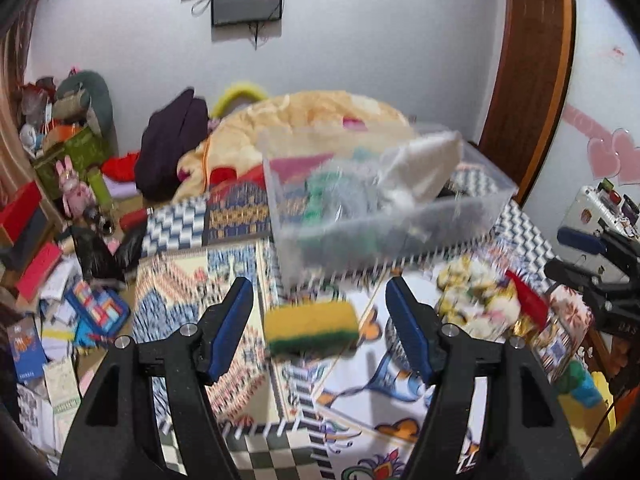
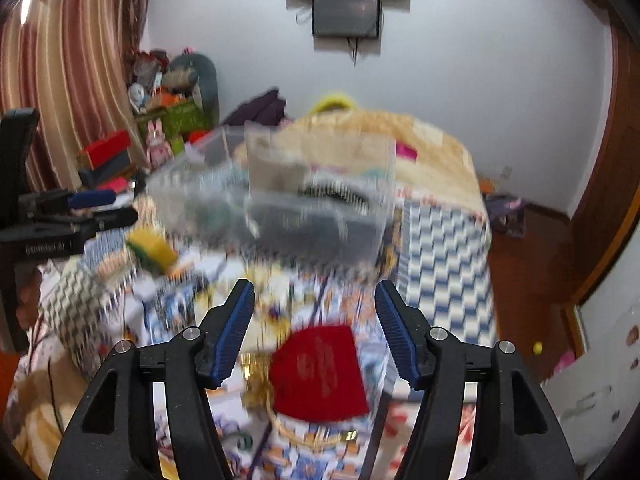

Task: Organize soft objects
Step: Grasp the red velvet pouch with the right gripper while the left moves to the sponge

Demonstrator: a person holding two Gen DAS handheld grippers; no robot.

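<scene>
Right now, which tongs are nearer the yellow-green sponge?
Left. The left tongs are open with the sponge lying between their fingers on the patterned bedspread. The right tongs are open off to its right, over the red pouch.

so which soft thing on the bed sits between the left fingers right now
The yellow sponge with the green scrub layer. It lies between the open left gripper fingers, untouched; the red pouch lies under the right gripper instead.
</scene>
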